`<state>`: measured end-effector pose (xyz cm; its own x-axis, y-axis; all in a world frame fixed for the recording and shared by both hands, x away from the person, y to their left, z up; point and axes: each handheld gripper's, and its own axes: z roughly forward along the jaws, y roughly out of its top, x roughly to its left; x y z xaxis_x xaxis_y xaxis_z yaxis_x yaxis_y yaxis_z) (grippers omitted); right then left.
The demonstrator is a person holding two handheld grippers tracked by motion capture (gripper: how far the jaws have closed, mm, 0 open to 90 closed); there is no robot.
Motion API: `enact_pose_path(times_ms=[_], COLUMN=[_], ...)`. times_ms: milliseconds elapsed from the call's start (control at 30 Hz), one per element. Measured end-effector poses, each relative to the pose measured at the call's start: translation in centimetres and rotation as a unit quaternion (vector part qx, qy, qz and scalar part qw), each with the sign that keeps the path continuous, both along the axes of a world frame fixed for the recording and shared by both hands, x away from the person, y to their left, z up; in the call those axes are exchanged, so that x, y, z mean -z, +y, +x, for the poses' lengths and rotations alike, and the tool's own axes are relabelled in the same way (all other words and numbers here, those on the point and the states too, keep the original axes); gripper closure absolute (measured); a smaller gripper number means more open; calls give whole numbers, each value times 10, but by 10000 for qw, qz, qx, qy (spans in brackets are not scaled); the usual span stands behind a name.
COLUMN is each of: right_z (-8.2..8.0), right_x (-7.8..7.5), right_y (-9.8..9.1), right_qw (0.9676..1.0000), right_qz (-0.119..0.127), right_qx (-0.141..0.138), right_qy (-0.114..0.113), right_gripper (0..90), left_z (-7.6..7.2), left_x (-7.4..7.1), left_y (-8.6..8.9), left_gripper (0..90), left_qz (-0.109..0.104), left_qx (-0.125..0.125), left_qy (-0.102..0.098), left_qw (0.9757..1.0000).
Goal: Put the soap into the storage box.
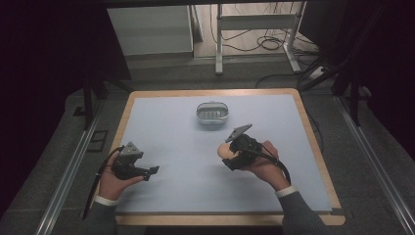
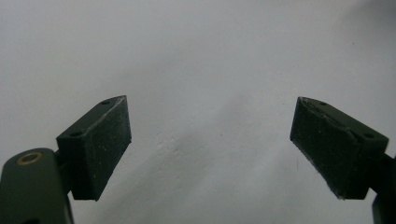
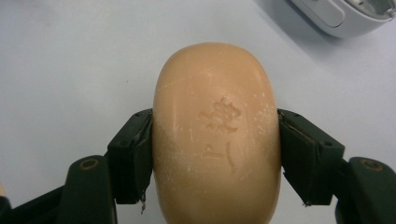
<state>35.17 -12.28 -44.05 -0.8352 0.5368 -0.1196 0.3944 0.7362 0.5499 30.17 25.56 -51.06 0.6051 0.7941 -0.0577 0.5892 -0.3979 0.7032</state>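
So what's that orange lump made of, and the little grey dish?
The lump looks like a bar of soap: waxy, matte, peach-tan, with a stamped mark and pale scuffs. The dish looks like smooth light-grey plastic, probably a soap dish; its ridged inside hints that.

This looks like a lab or test room. Dark curtains (image 1: pixel 44 58) hang around the surface (image 1: pixel 171 147), cables (image 1: pixel 259 41) lie on the floor, and metal rails (image 1: pixel 63 181) run alongside.

A table (image 1: pixel 313 147) with a light wooden rim is covered by a pale blue mat (image 1: pixel 186 137). On the mat, toward its far edge, an oval grey dish (image 1: pixel 213 114), possibly a soap dish, is set.
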Motion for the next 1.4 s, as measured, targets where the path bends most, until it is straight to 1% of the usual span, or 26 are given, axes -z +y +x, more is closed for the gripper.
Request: enact_pose_path(times_ms=[333, 500, 733, 833, 900, 1133, 1267, 1400], right_z=[7, 10, 17, 19, 23, 30, 31, 33], right_x=[-7, -9, -12, -13, -15, -16, -16, -15], right_y=[-1, -2, -1, -1, -1, 0, 1, 2], right_qw=[10000, 9999, 9999, 9999, 9999, 9999, 9999, 9999], right_qz=[23, -1, -44, -46, -55, -63, -26, -39], right_qx=[35, 11, -25, 6, 0, 35, 40, 11], right_qy=[-52, -108, -129, -114, -136, -120, -127, -143], right_gripper=[322, 323, 323, 322, 323, 323, 323, 323], left_z=[0, 0, 1, 1, 1, 0, 0, 0], left_x=[0, 0, 1, 2, 1, 1, 1, 1], left_y=[0, 0, -1, -2, -1, 0, 0, 0], left_gripper=[128, 128, 128, 128, 128, 128, 128, 128], left_qz=[16, 17, 32, 39, 36, 6, 14, 12], left_qx=[12, 21, 12, 18, 25, 0, 2, 2], left_qy=[-2, -1, 9, 23, 17, 2, 12, 8], left_qw=[10000, 10000, 10000, 10000, 10000, 10000, 10000, 10000])
